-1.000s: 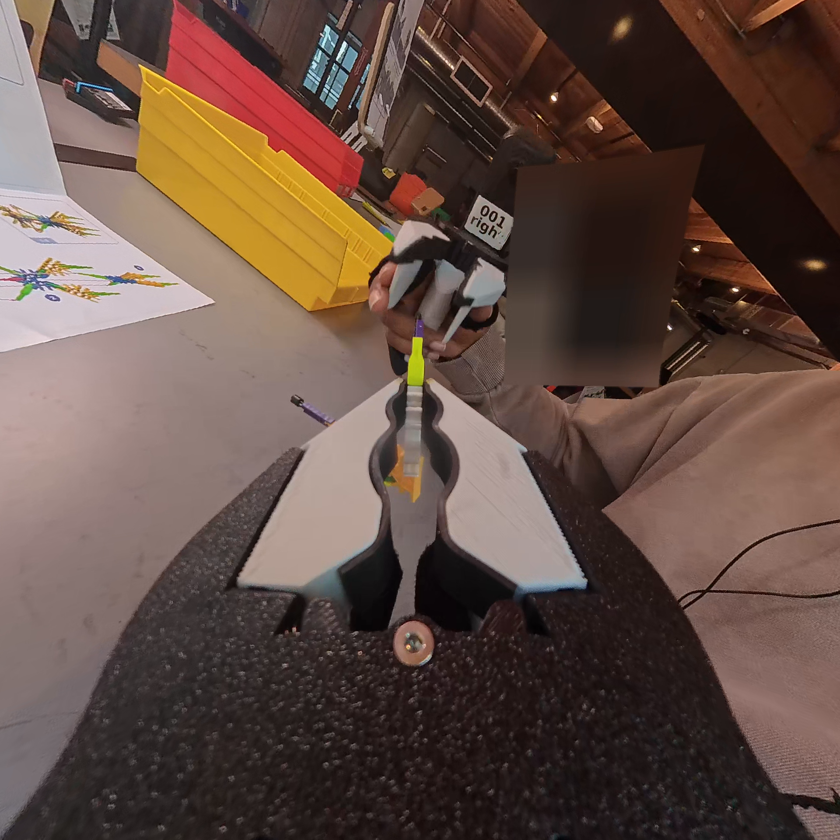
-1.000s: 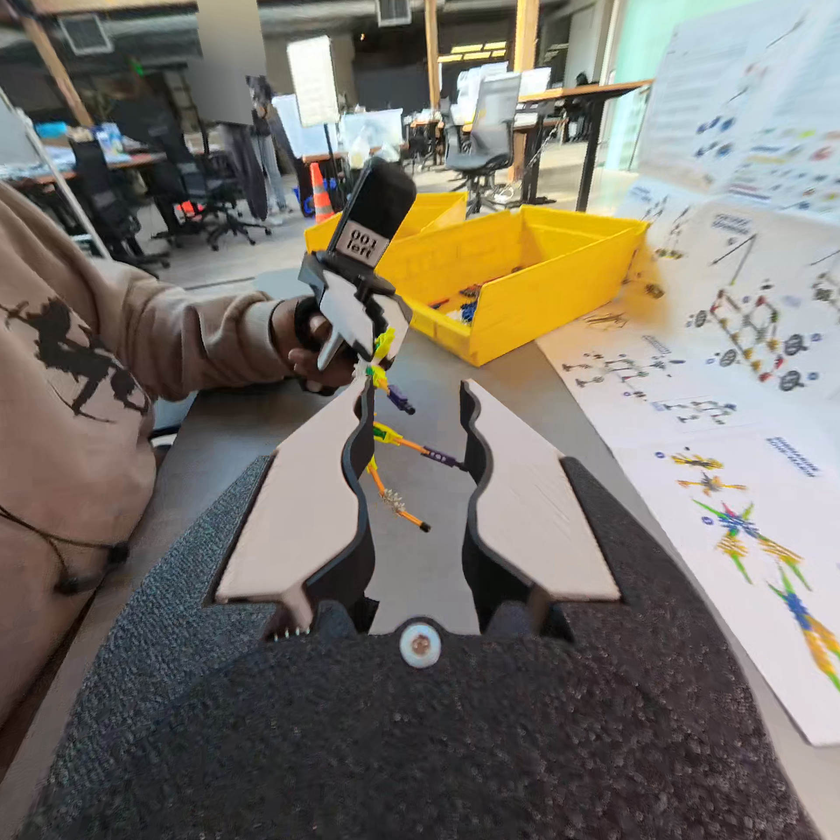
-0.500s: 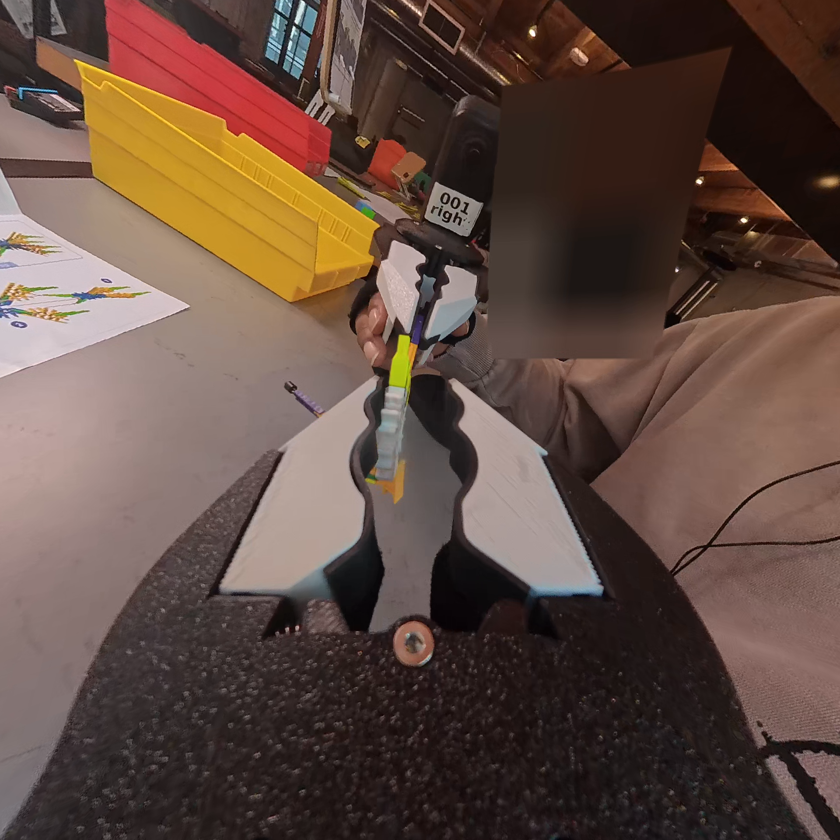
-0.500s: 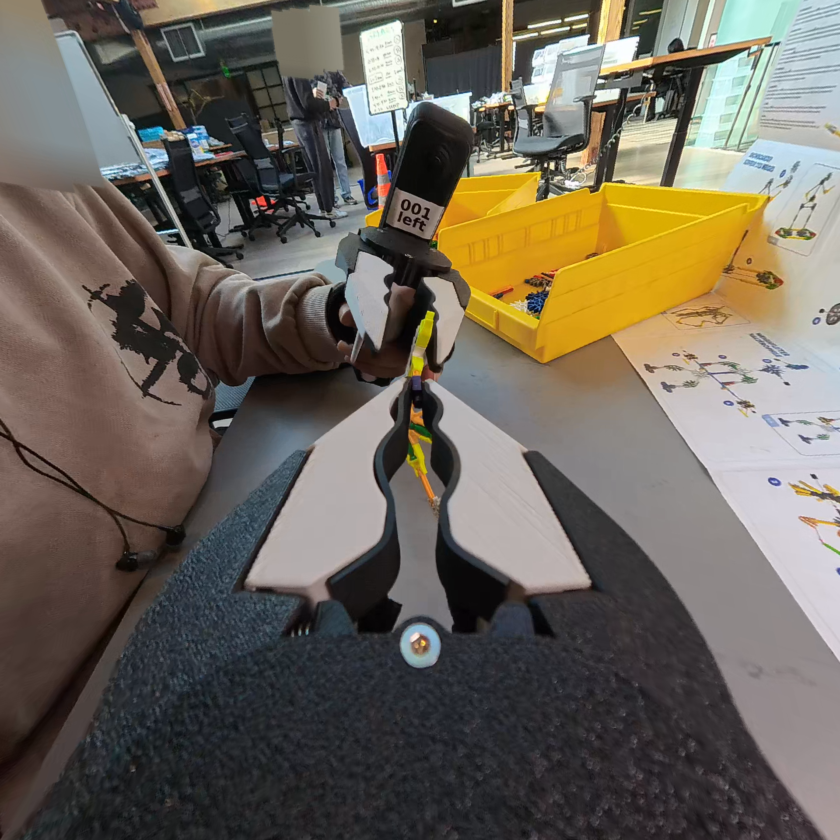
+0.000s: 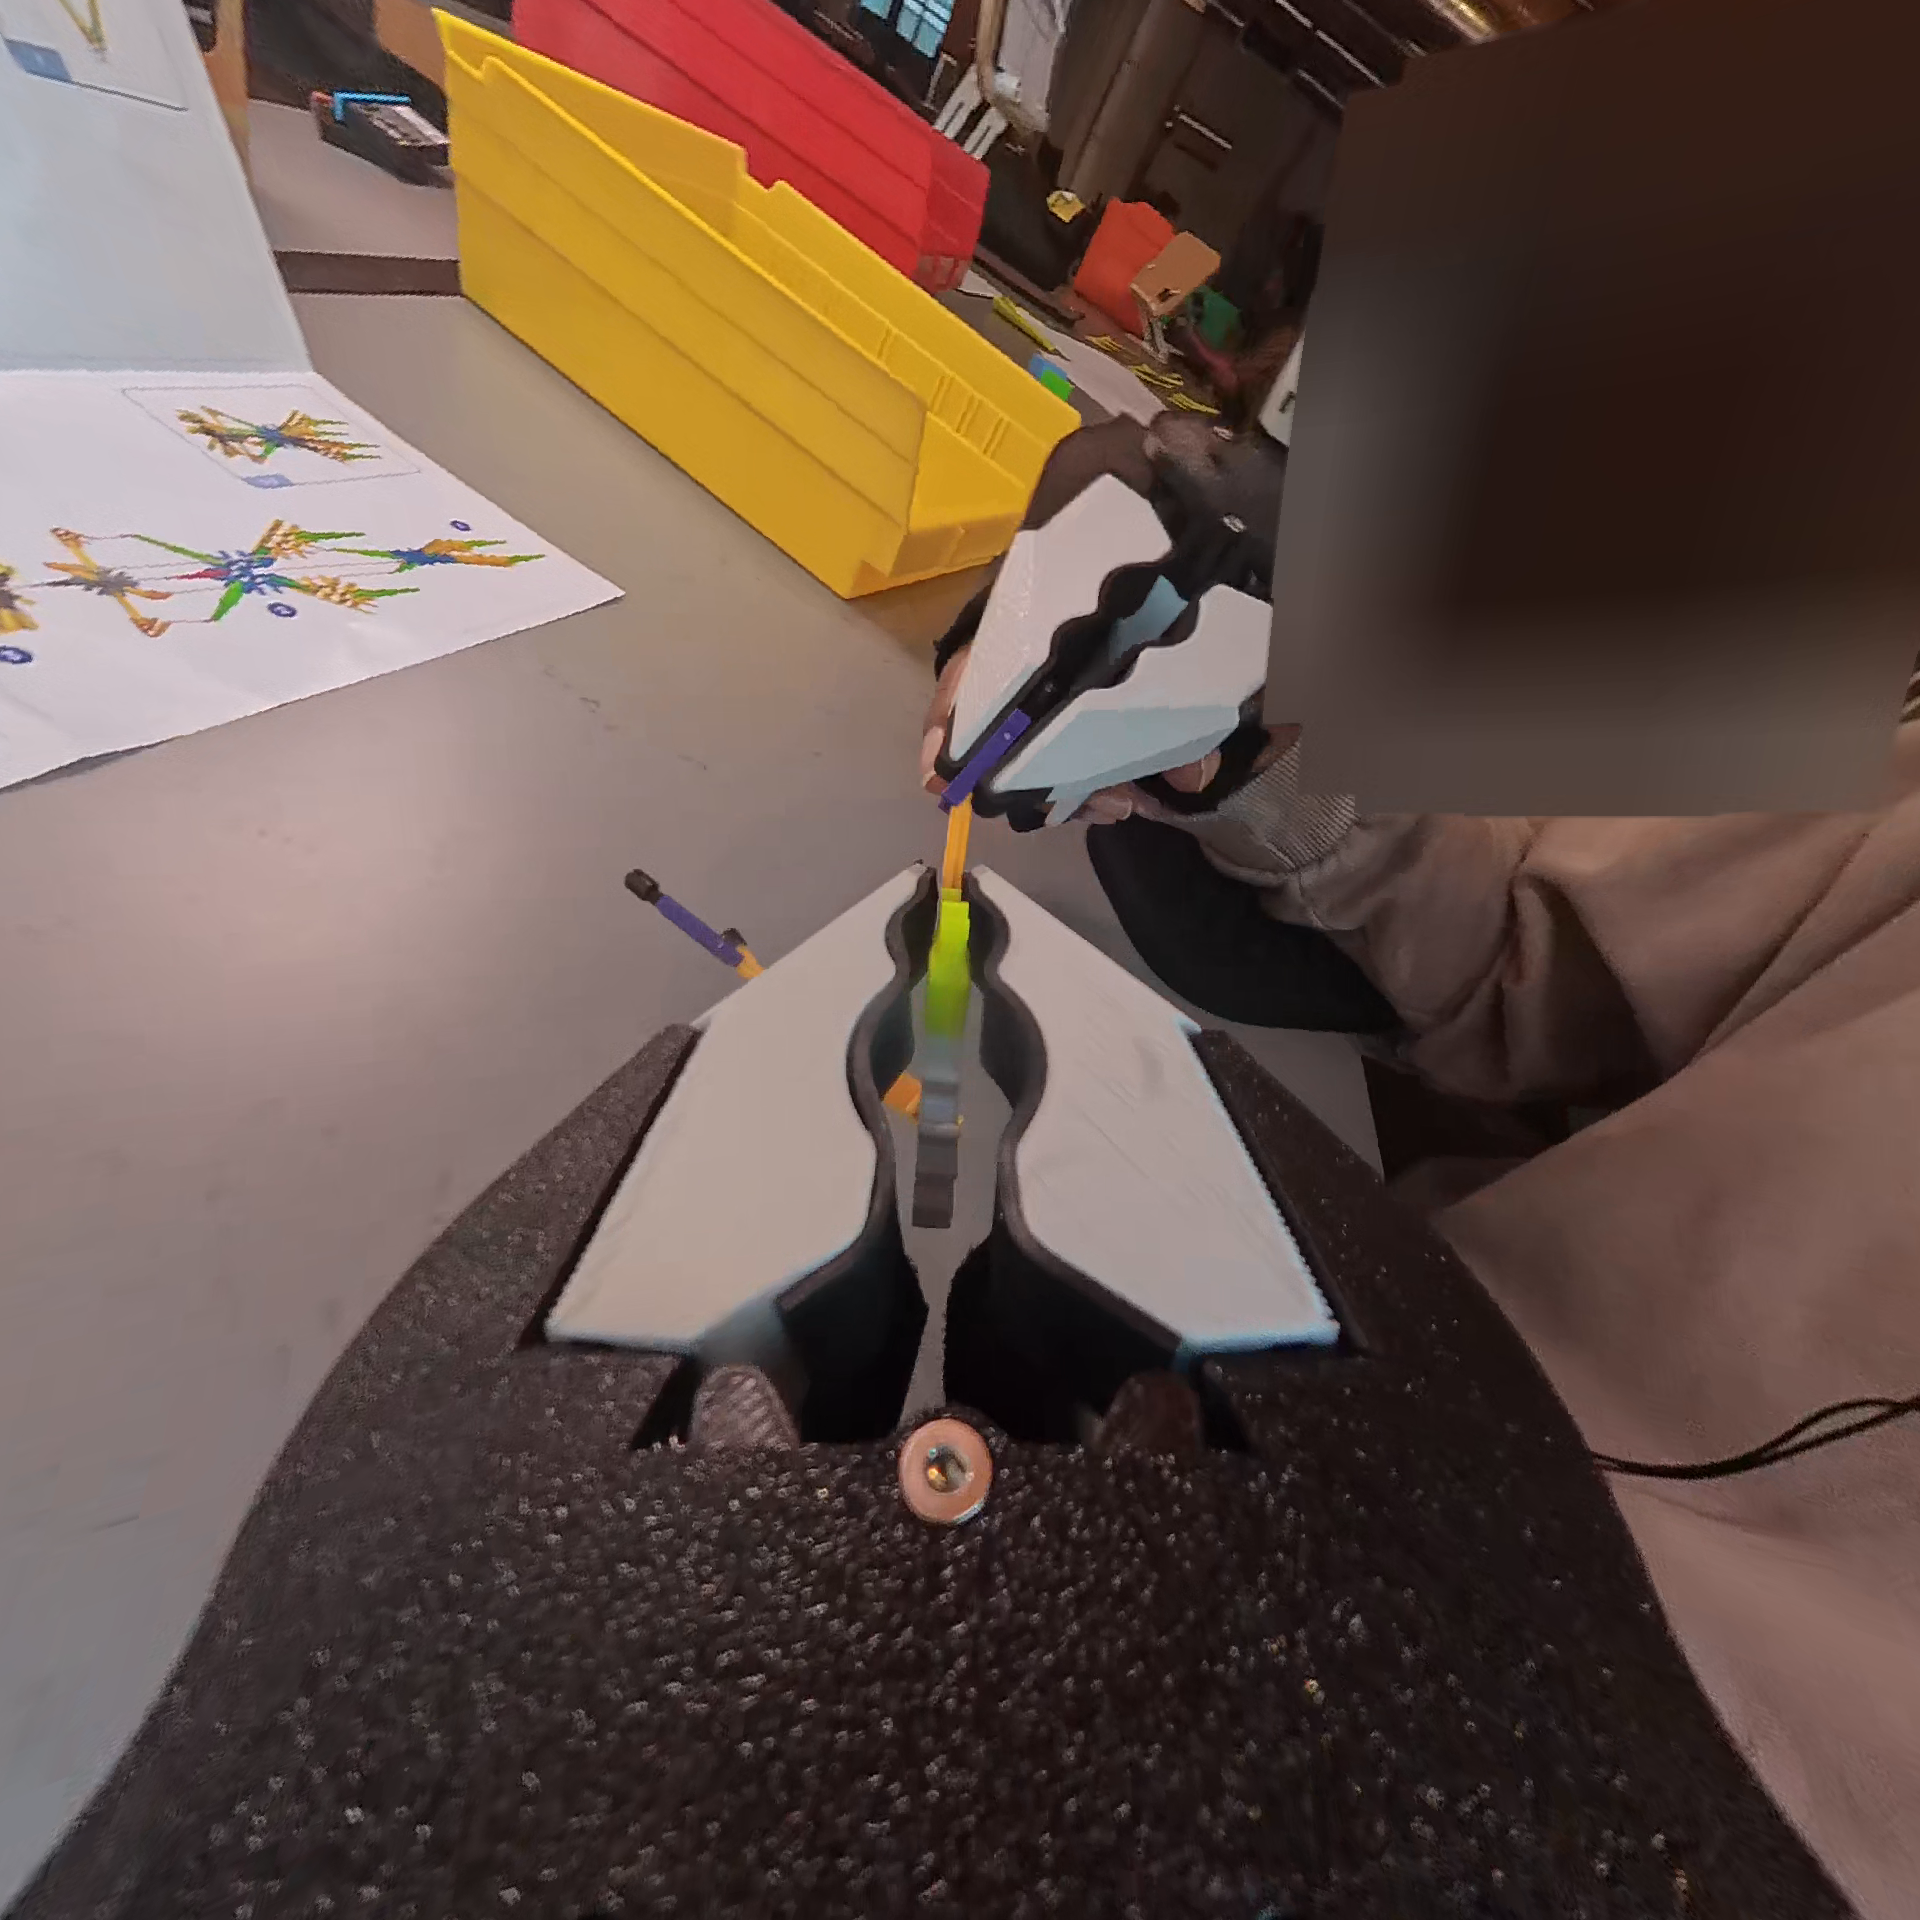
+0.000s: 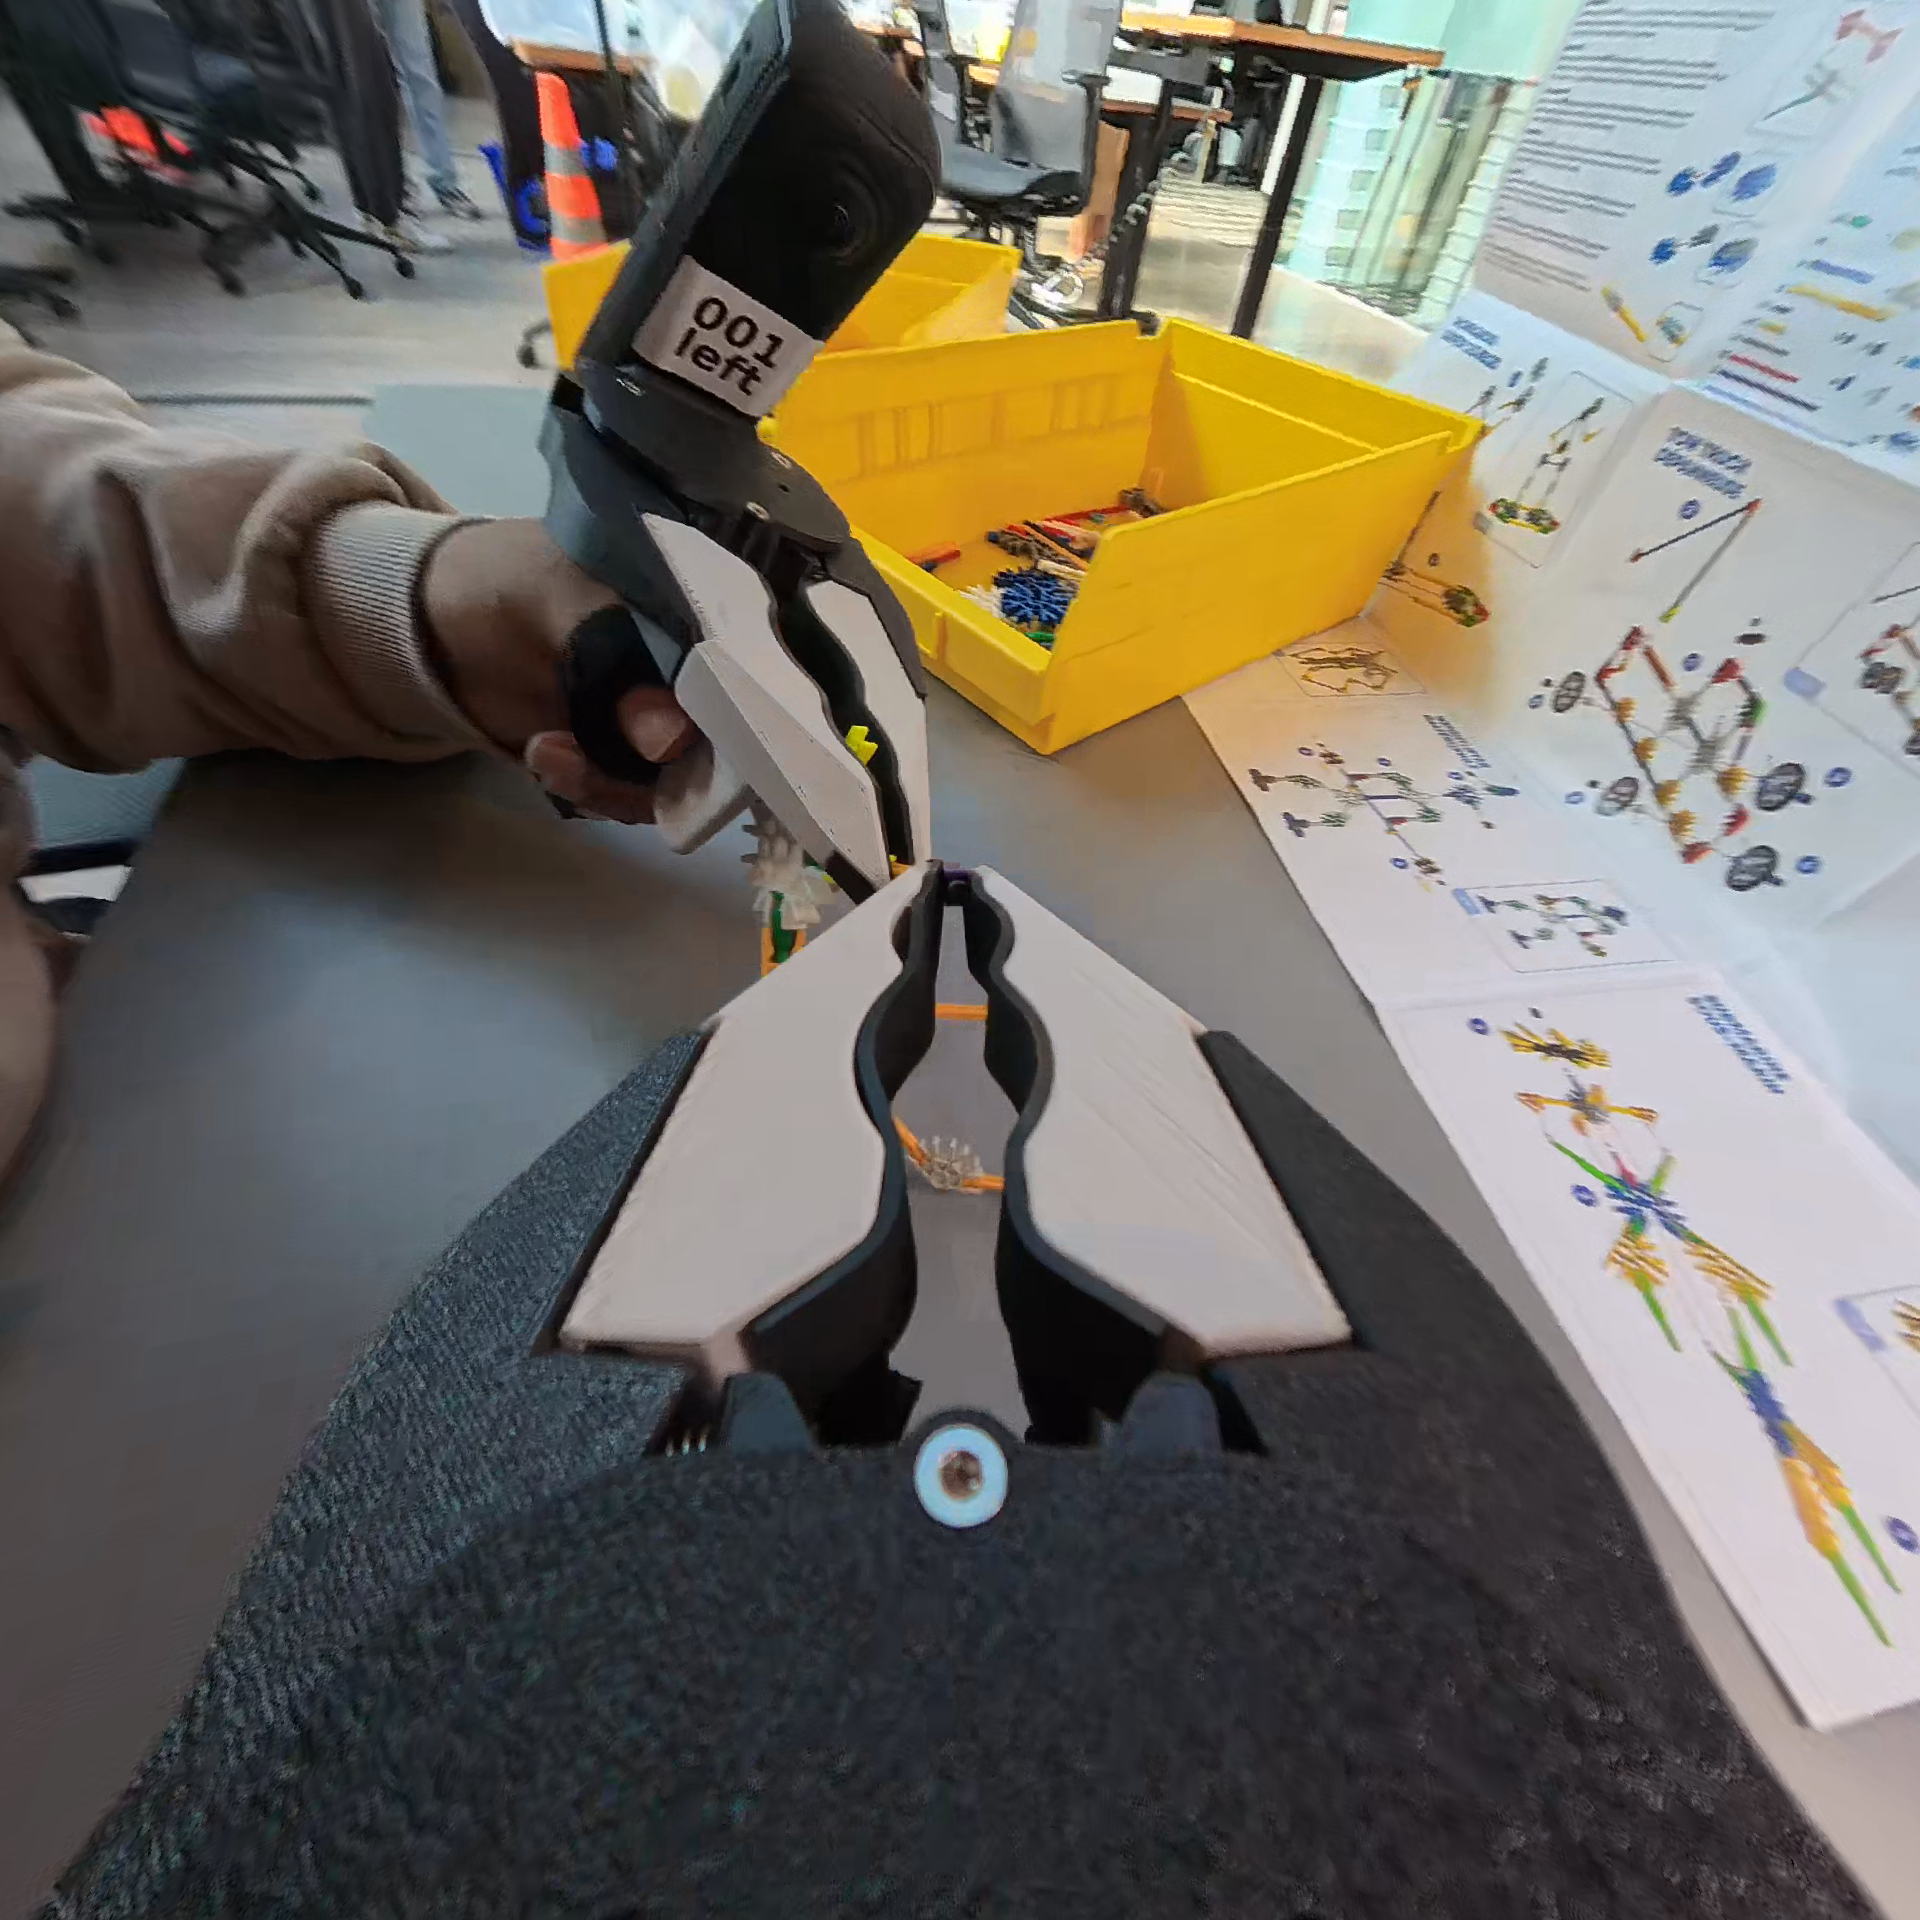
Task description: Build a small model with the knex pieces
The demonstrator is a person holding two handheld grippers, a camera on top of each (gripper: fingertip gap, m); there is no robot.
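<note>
Both my grippers grip one rod-and-connector toy, held between them above the table.

The toy (image 5: 948, 966) runs from my left gripper (image 5: 943, 883) to my right gripper (image 5: 977, 764): the left jaws are narrow, clamped on its lime-green piece with a grey connector behind, and the right jaws are pinched on its purple end, an orange rod bridging the two. In the right wrist view I see the right gripper (image 6: 952, 881) tip to tip with the left gripper (image 6: 883, 847), orange rods and a white connector hanging below. A loose purple rod (image 5: 691, 925) lies on the grey table (image 5: 364, 935) beside the left gripper. Well apart are a yellow bin (image 6: 1143, 582) holding mixed pieces, instruction sheets (image 6: 1662, 1195), and a red bin (image 5: 748, 114) behind.
</note>
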